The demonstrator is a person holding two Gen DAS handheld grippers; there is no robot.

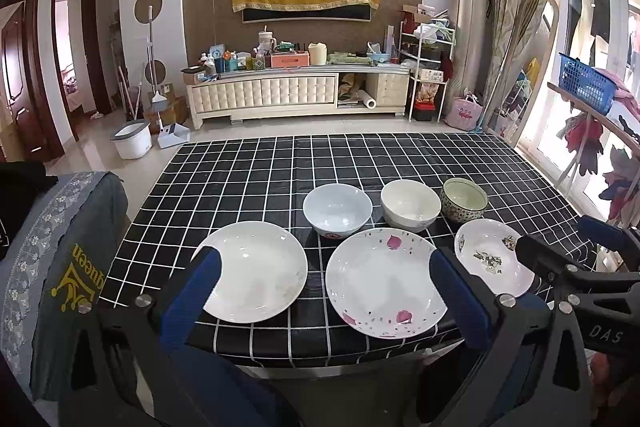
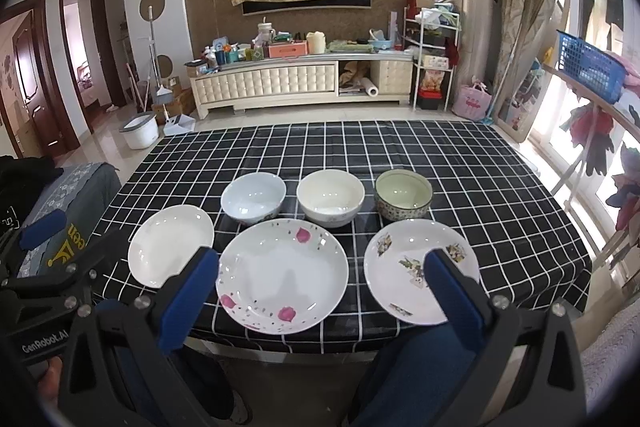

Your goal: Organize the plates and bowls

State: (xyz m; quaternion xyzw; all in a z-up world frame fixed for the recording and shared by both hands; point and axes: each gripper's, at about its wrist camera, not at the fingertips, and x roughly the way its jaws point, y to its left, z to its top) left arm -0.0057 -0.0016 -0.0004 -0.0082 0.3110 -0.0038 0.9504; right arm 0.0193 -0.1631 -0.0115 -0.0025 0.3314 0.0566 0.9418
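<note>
On the black checked tablecloth [image 1: 248, 183] three plates lie in a front row: a plain white plate [image 1: 256, 269] [image 2: 170, 243] at left, a pink-petal plate [image 1: 384, 281] [image 2: 282, 273] in the middle, a small plate with leaf prints [image 1: 490, 255] [image 2: 408, 267] at right. Behind them stand a pale blue bowl [image 1: 337, 209] [image 2: 253, 197], a cream bowl [image 1: 410, 205] [image 2: 330, 197] and a green patterned bowl [image 1: 464, 199] [image 2: 404, 195]. My left gripper [image 1: 324, 263] is open and empty over the near table edge. My right gripper [image 2: 320, 263] is open and empty beside it.
A grey covered chair [image 1: 60, 251] stands at the table's left. A clothes rack with a blue basket [image 2: 590, 65] is at the right. A TV cabinet [image 1: 296, 95], mop bucket [image 1: 131, 139] and shelf lie beyond the table.
</note>
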